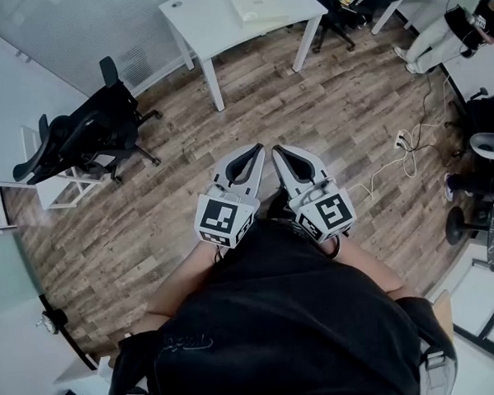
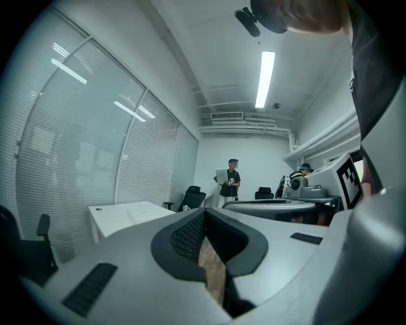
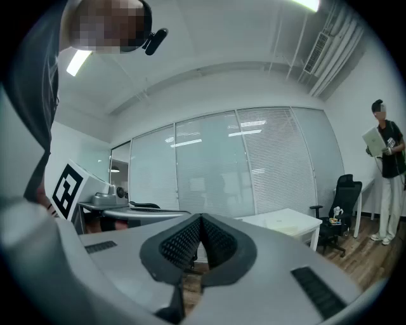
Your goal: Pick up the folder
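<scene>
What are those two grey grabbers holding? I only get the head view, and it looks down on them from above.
Observer: Nothing. The left gripper view shows the left gripper shut. Its ridged pads are together, with only floor showing below them.
Operator: And the right one?
Observer: The right gripper is shut and empty too, aimed level at a glass wall with blinds.
Operator: Is the room lit?
Observer: Yes, a long ceiling light glows overhead.
</scene>
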The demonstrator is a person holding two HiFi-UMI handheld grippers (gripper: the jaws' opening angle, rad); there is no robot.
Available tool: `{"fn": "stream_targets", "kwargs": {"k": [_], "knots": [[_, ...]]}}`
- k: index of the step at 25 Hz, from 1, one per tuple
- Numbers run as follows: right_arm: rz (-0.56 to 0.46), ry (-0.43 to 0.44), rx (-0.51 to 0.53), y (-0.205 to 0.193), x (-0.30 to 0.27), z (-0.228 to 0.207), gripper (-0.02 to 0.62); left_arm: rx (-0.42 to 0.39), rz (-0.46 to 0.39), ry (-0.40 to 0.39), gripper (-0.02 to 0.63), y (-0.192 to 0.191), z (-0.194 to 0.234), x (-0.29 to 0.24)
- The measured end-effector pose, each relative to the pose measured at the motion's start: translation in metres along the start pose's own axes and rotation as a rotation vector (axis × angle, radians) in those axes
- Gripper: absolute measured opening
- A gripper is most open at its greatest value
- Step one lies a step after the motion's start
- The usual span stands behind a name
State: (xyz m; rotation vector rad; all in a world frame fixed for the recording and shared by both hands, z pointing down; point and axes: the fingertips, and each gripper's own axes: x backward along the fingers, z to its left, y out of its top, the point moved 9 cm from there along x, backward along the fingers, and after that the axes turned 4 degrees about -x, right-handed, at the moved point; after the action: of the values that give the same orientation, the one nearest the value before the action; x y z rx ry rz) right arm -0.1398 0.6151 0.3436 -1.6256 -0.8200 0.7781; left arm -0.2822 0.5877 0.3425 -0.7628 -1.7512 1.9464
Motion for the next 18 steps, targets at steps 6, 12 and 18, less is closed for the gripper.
{"fn": "stream_targets", "kwargs": {"k": [6,12,18], "knots": [[0.001,0.009,-0.002,0.000,-0.003,0.000,0.021,0.006,0.000,0.009,0.012,0.001,0.003,0.001],[-0.015,0.012,-0.012,0.000,-0.007,-0.007,0.021,0.017,0.001,0.028,0.012,-0.002,0.008,-0.004],[-0.009,0.024,-0.014,0.000,-0.015,-0.022,0.021,0.029,0.010,0.045,0.012,-0.002,0.015,-0.020]]}}
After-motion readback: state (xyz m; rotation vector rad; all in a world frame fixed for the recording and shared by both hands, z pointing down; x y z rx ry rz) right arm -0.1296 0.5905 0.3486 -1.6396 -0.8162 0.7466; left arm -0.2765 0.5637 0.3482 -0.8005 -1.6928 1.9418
